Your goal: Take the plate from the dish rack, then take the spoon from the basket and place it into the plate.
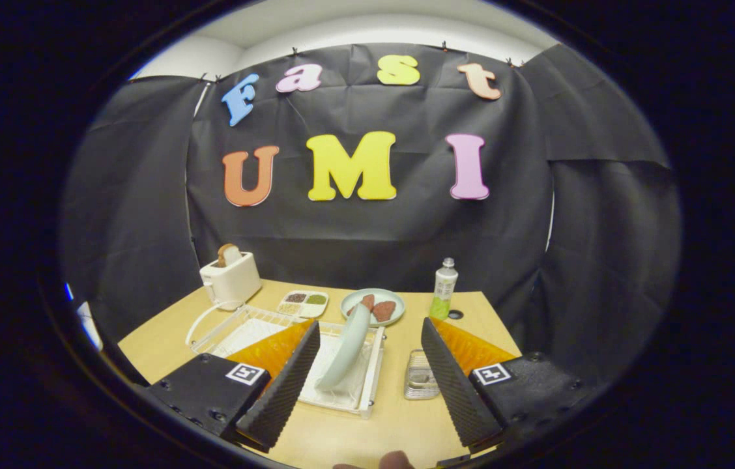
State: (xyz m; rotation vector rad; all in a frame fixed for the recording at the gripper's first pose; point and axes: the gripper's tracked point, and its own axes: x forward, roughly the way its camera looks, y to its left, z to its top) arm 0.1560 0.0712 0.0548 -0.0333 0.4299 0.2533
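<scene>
Tongs [367, 384] hover above the table [159, 345], fingers spread wide. Between them, just ahead, the plate [348, 348] stands on edge in the dish rack [374, 374]; the basket [421, 374] sits beside the rack.

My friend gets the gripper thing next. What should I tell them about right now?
Hand-held gripper: fingers wide open, holding nothing, above the table's near side.
Plate: pale, standing on edge in the white dish rack, between and just beyond the fingers.
Basket: small wire one, right of the rack, beside the right finger. I cannot make out the spoon in it.
Done: nothing yet.
Left: lift the plate out of the rack and set it down, then take the spoon from the basket and put it in the plate.
</scene>
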